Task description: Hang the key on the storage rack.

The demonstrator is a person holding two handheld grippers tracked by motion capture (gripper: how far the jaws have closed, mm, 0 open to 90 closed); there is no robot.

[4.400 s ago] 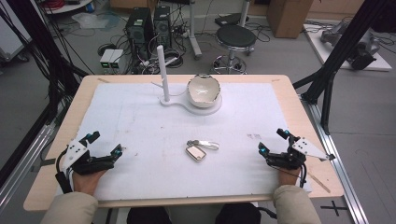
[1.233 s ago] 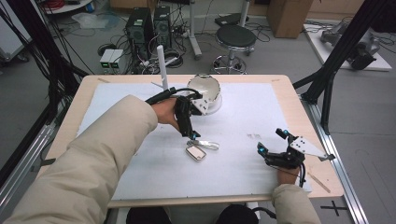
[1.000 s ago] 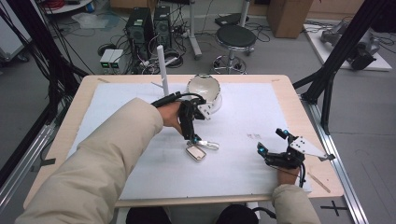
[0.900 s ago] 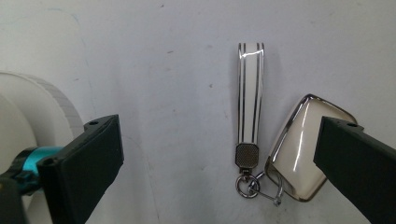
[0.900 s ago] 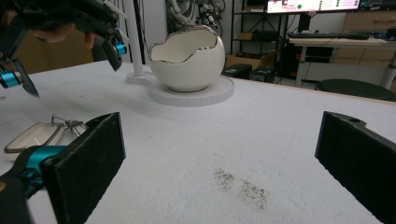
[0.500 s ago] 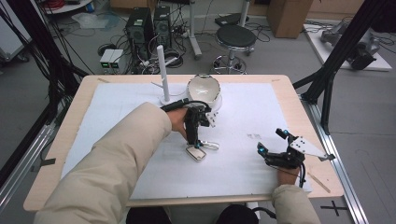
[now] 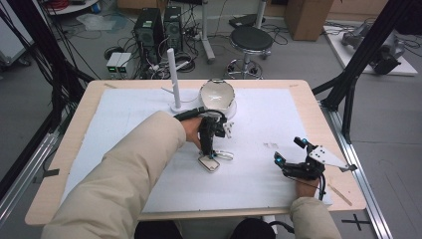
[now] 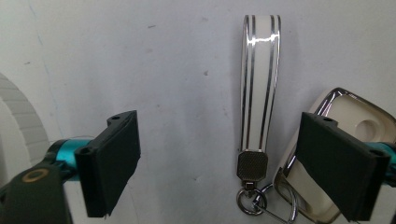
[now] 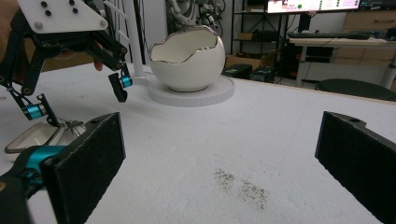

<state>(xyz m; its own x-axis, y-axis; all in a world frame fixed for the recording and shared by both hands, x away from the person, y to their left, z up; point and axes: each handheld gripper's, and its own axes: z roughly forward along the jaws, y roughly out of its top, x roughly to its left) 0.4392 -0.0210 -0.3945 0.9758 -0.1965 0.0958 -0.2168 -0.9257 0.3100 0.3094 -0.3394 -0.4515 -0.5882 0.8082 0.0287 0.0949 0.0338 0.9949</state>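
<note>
A white key fob [image 7: 208,164] with a chrome rim lies mid-table, joined by a ring [image 8: 252,201] to a white strap [image 8: 259,79]. My left gripper [image 7: 213,152] points down over it. Its jaws have just been closing but stand open and touch nothing. In the left gripper view [image 8: 224,168] the strap and ring lie between the pads, and the fob [image 8: 355,119] sits partly behind the right pad. My right gripper [image 7: 287,151] rests open at the front right with nothing between its pads [image 9: 88,161]. From there I see the left gripper [image 9: 79,100] above the fob [image 9: 30,135].
A white egg-shaped bowl [image 7: 217,94] stands on a round white base [image 9: 205,95] at the back, with a thin white post [image 7: 172,74] to its left. A white mat [image 7: 278,119] covers the wooden table [image 7: 89,99]. A dark speckle patch [image 9: 240,184] marks the mat.
My left arm came from the front-left corner out over the middle, then dropped onto the key with its jaws narrowing a little. The right gripper has stayed put.
</note>
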